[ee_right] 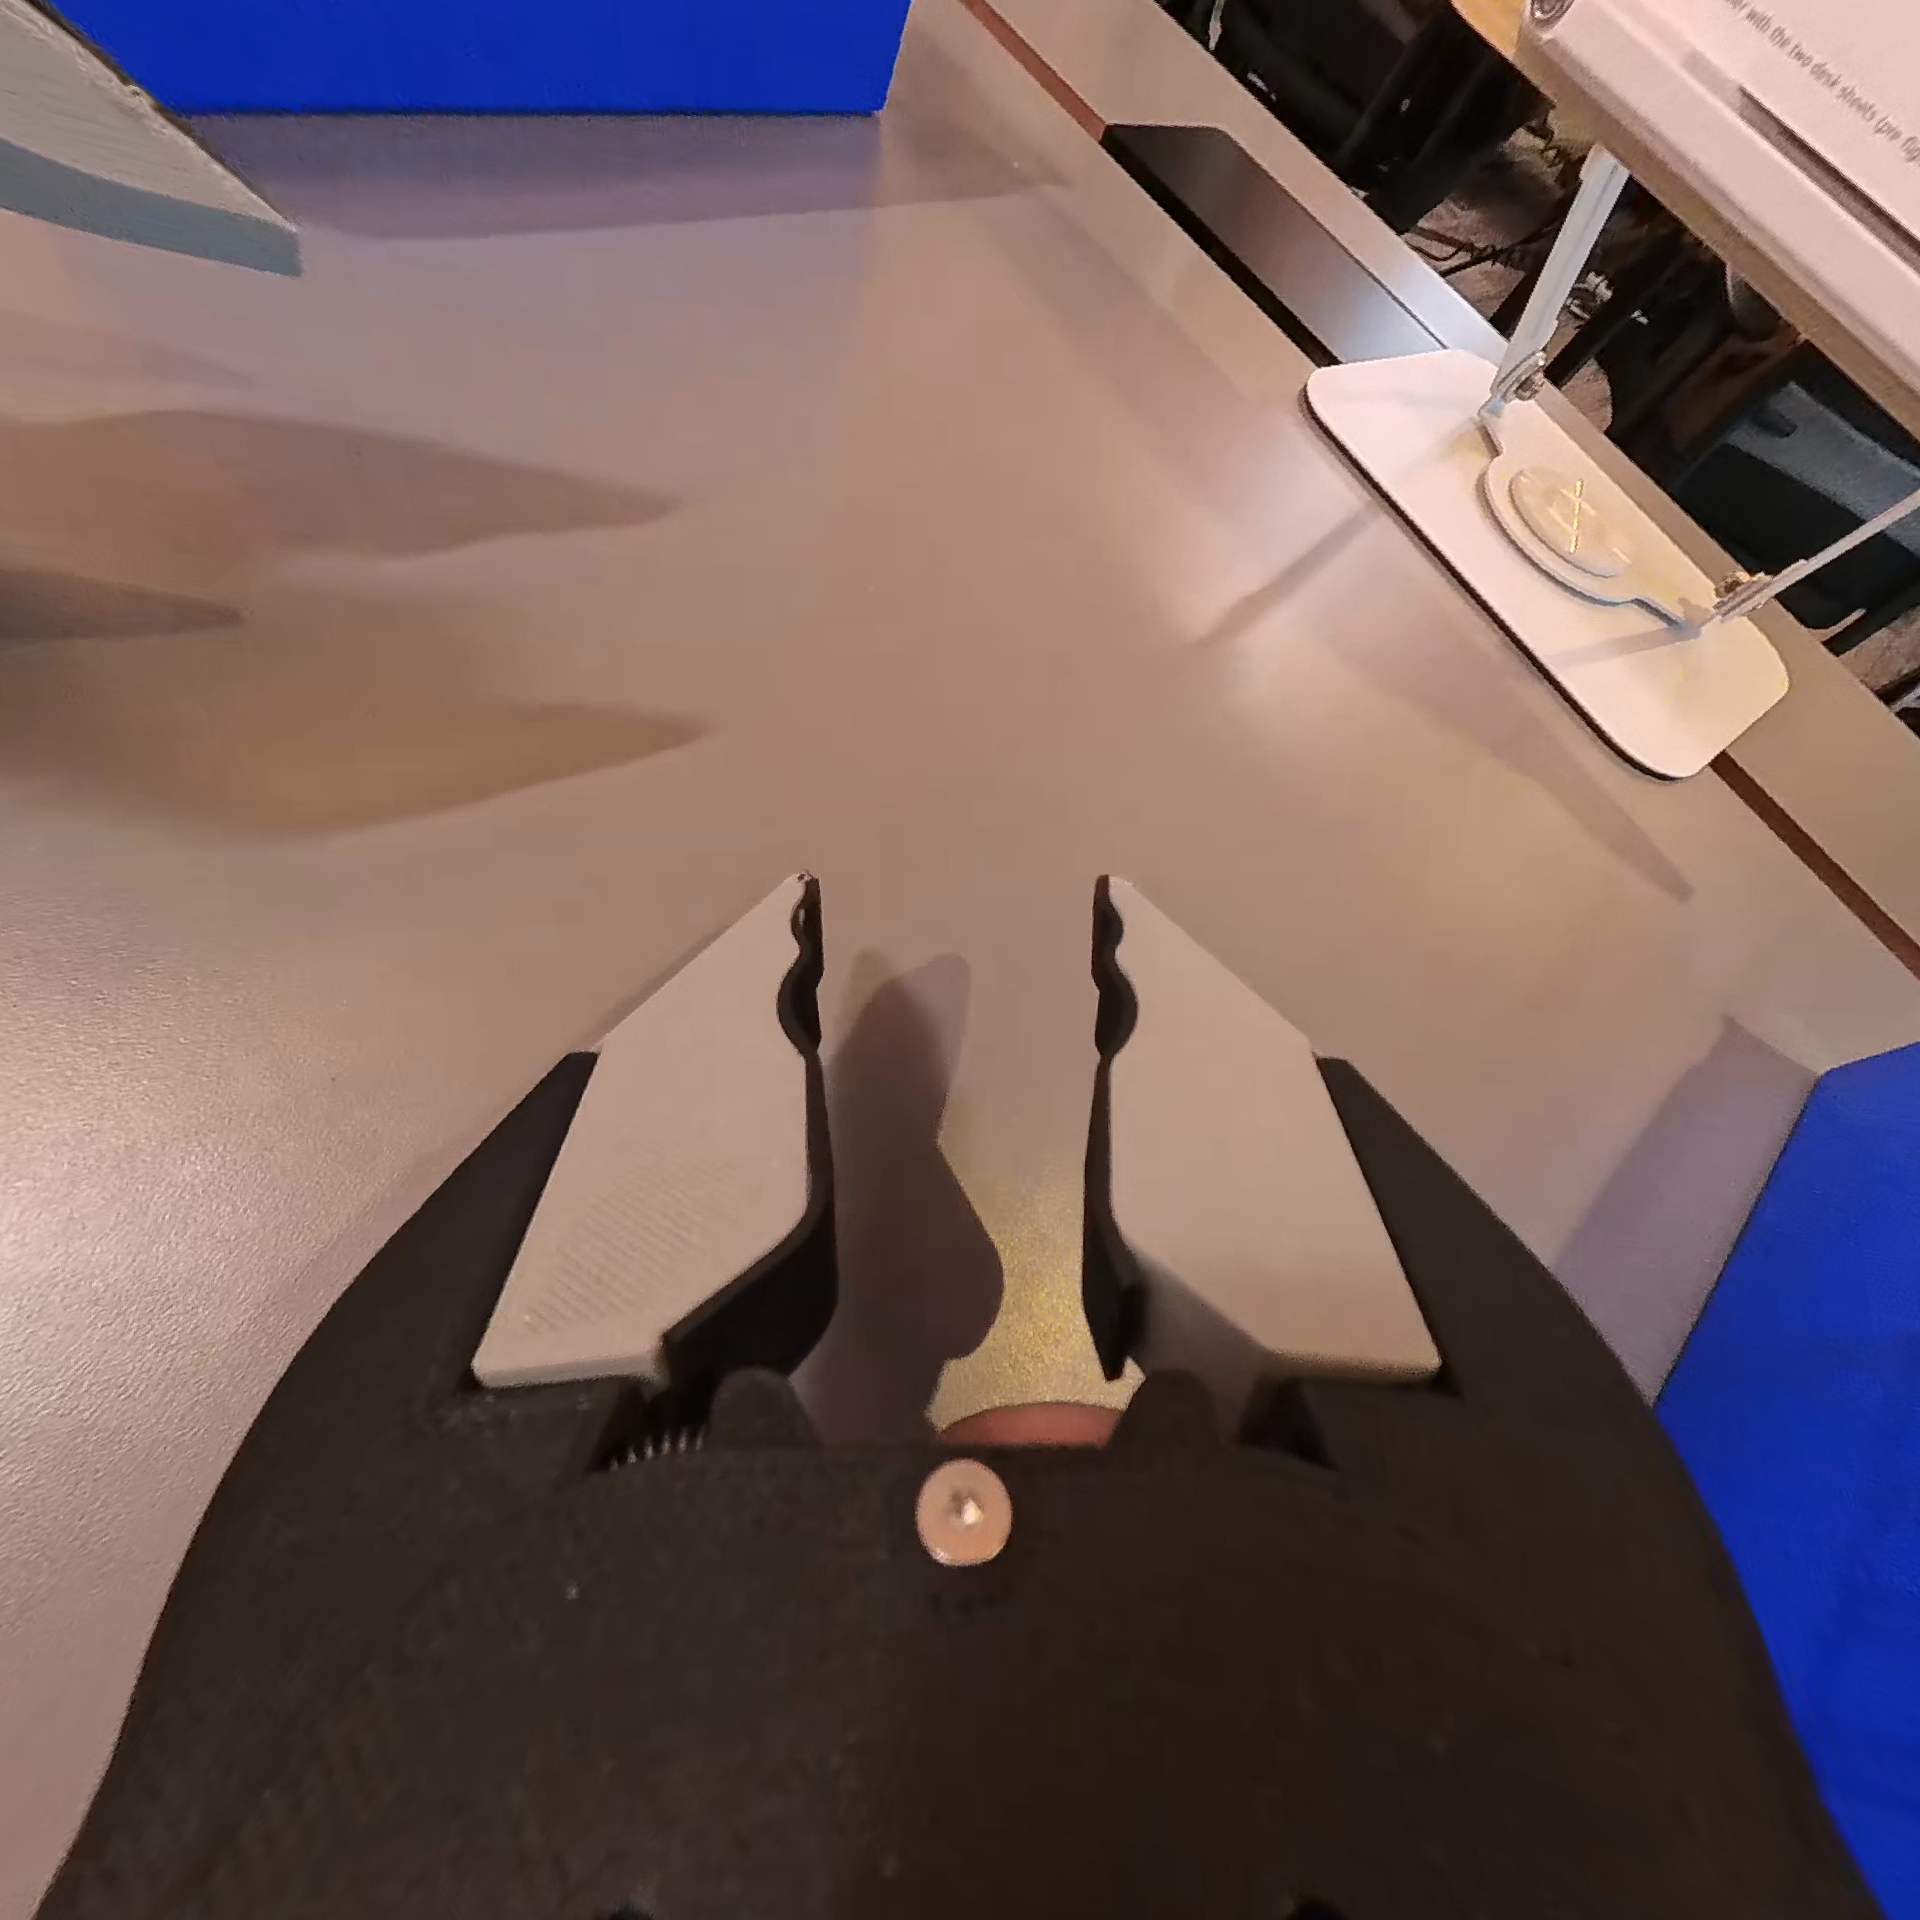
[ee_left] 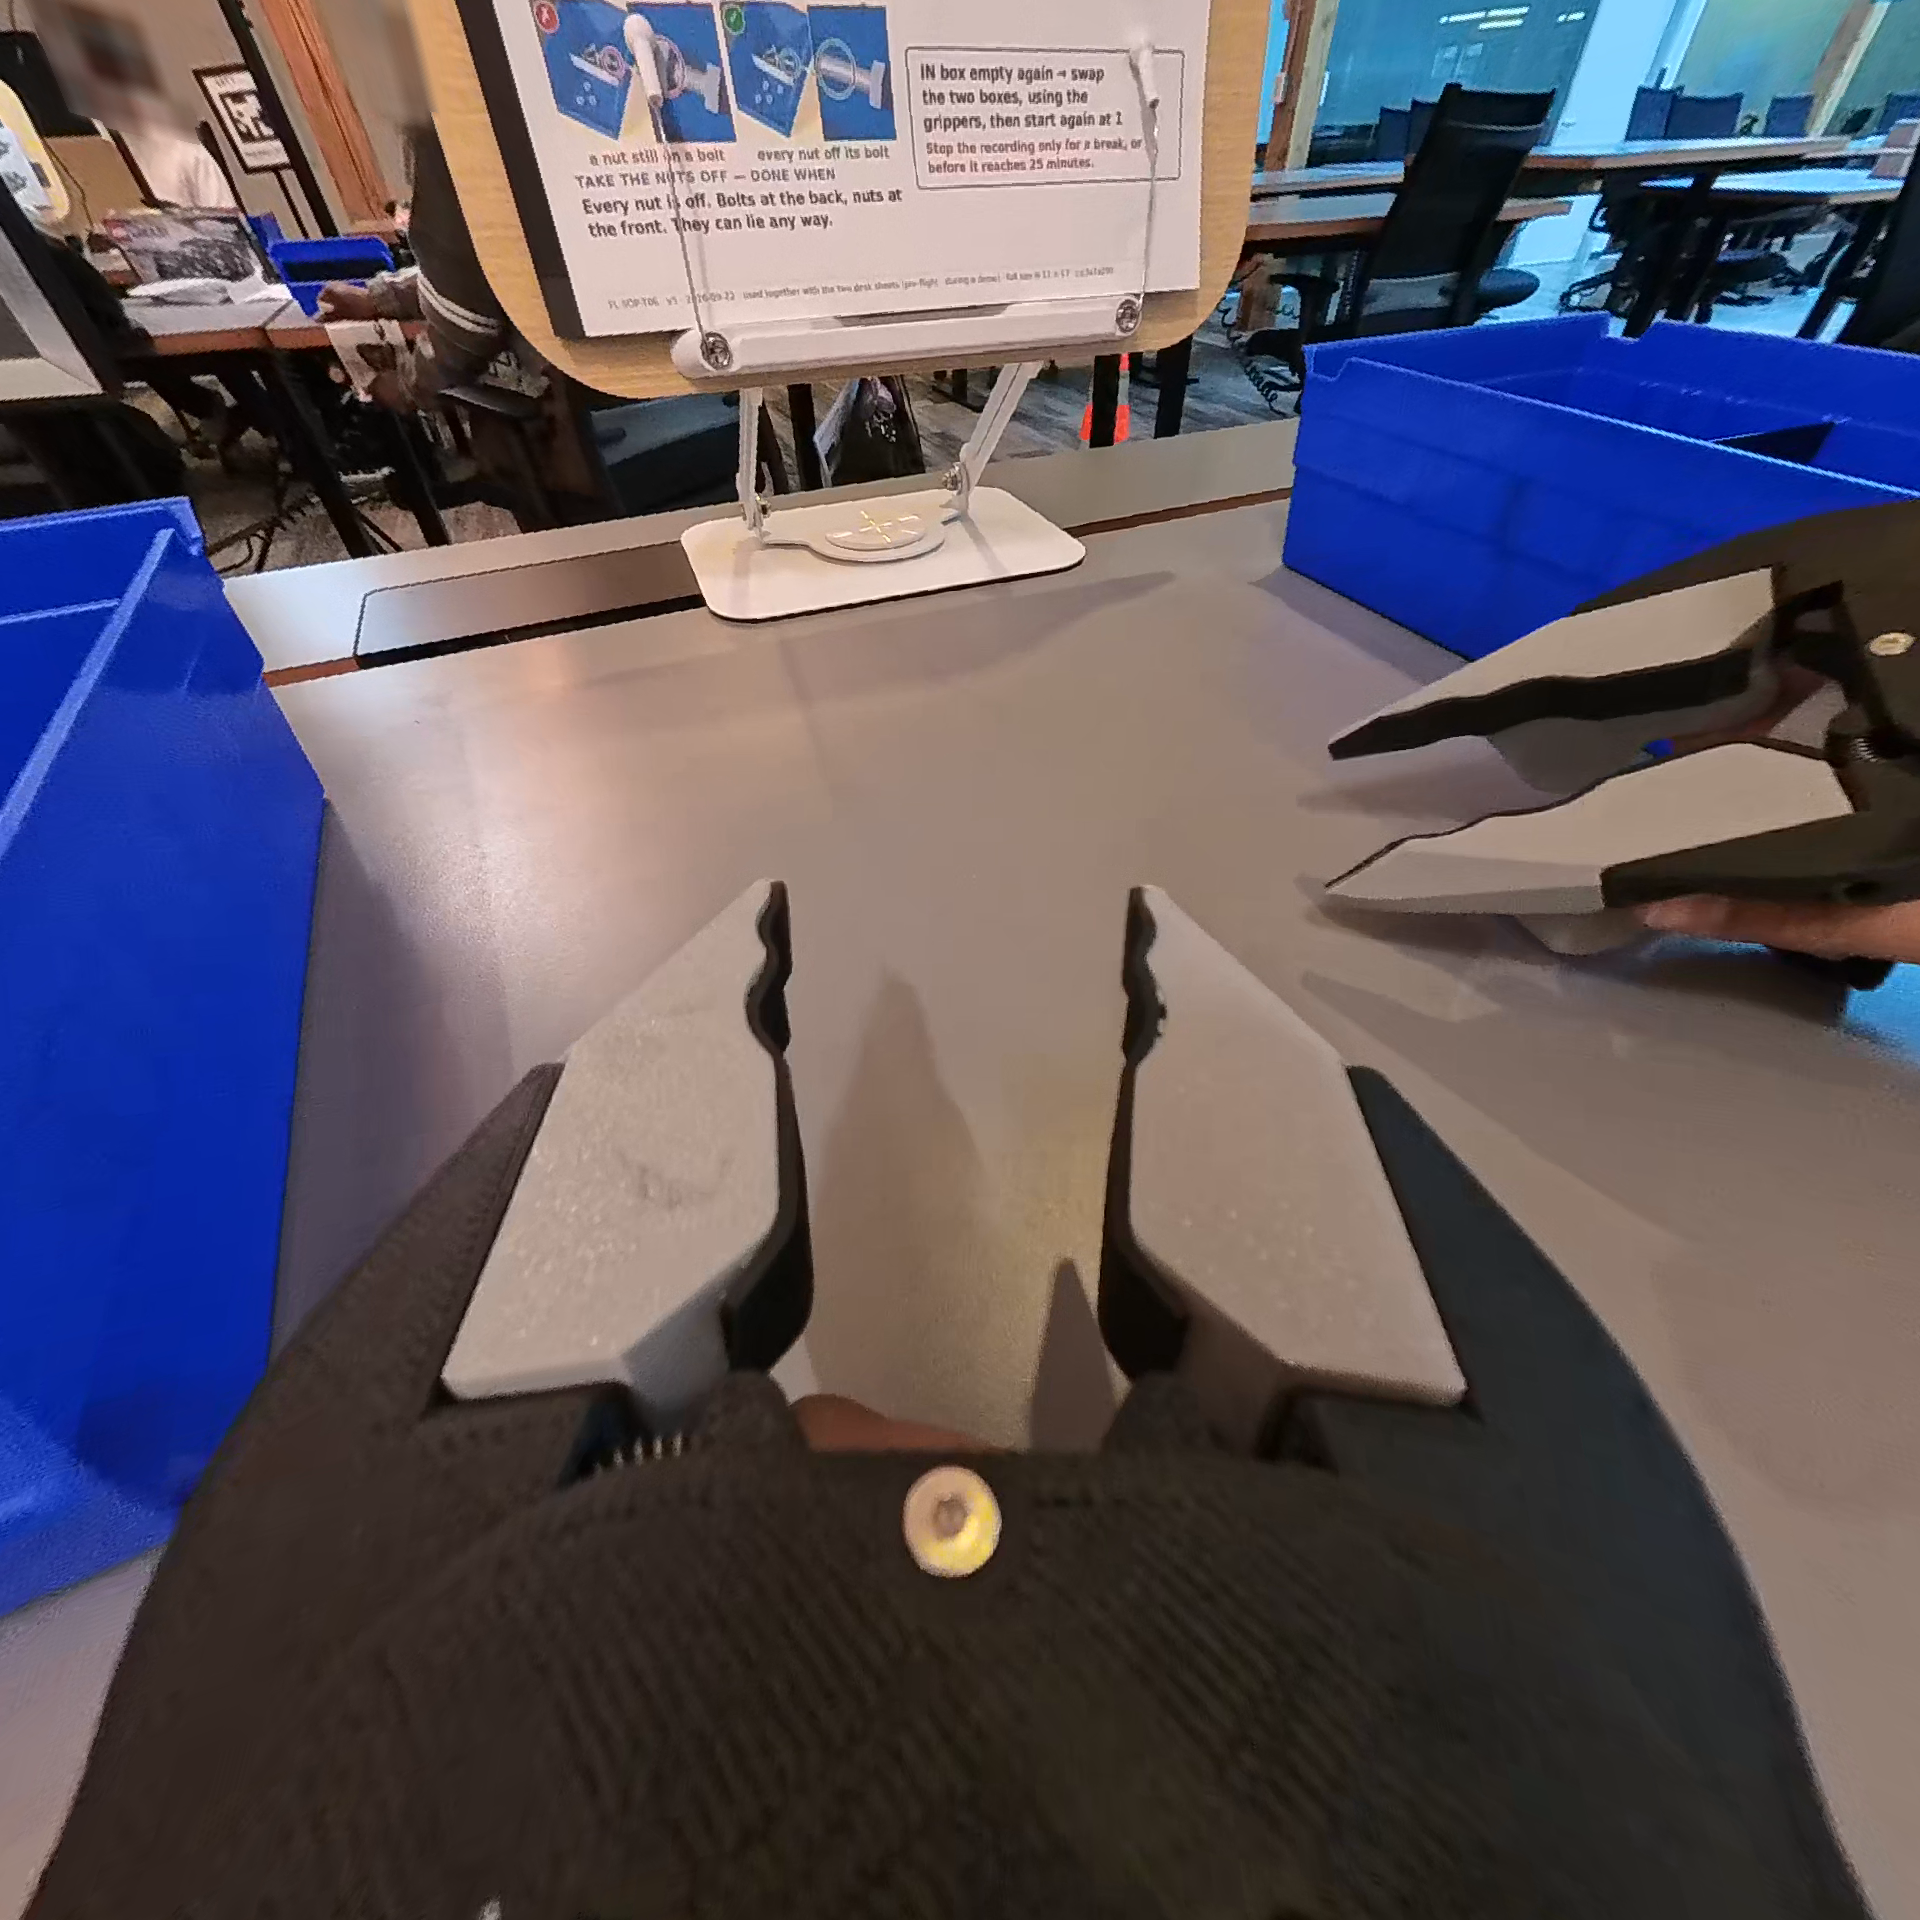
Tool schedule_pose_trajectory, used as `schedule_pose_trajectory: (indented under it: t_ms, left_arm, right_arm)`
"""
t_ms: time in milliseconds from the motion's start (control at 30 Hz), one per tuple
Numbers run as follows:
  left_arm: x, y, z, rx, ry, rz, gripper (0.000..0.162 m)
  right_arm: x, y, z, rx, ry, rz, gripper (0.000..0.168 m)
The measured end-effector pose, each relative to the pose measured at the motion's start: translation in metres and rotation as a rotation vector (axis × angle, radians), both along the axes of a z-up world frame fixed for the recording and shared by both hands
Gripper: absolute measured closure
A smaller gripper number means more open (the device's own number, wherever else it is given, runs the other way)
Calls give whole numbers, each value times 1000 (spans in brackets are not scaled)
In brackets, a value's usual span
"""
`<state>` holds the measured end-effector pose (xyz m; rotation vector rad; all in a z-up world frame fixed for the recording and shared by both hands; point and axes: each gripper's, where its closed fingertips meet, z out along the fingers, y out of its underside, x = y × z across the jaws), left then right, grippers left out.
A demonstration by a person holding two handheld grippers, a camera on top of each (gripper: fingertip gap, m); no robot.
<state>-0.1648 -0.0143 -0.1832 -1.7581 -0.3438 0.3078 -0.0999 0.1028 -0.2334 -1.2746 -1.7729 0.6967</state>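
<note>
Both grippers, left gripper (ee_left: 956, 904) and right gripper (ee_right: 956, 894), sit agape and empty over one grey table (ee_left: 935, 727). Two blue bins (ee_left: 1507, 499) flank one white stand (ee_left: 883, 561).

An open-plan office or lab workspace. A grey desk (ee_left: 935, 748) carries 2 blue plastic bins (ee_left: 1538, 488) and a white stand (ee_left: 883, 551) holding a printed instruction sheet (ee_left: 862, 156). Behind it stand rows of long desks (ee_left: 1558, 177) with black office chairs (ee_left: 1455, 197), glass partitions (ee_left: 1455, 52) and a person seated at a neighbouring desk (ee_left: 447, 301).
</note>
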Motion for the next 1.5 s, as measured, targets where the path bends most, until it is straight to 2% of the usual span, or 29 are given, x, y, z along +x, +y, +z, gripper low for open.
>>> schedule_pose_trajectory:
  t_ms: [100,200,333,433,533,633,900,1067,1133,1267,1300,1500]
  left_arm:
    - [-1,-1,0,12,-33,-8,98]
    - [-17,-19,2,-35,-45,22,102]
    - [-72,-74,52,-65,66,182,109]
    - [-118,-108,78,-95,34,216,113]
    - [-173,-131,62,-273,-41,262,109]
    - [-219,-149,33,-458,-79,325,113]
    - [-255,-163,-33,-696,-315,389,114]
    - [-255,-162,-50,-701,-400,407,119]
    - [-257,-165,-56,-730,-397,419,130]
    - [-258,-172,-72,-767,-413,435,139]
    - [-258,-169,-71,-744,-411,431,145]
    - [-255,-167,-53,-709,-332,426,146]
  right_arm:
    - [0,1,1,-4,4,-4,119]
    - [2,1,1,-9,5,-6,119]
    - [2,0,4,-22,12,-2,119]
    - [2,-3,6,-27,14,6,119]
    - [3,-6,8,-17,19,17,119]
    - [3,-7,7,-7,16,19,119]
    - [3,-3,6,-17,14,6,119]
    - [3,-3,6,-22,14,6,119]
    - [3,-4,5,-20,10,10,119]
    - [2,-8,9,-13,30,26,119]
    - [3,-8,10,-9,35,25,119]
    - [4,-7,13,-16,46,22,119]
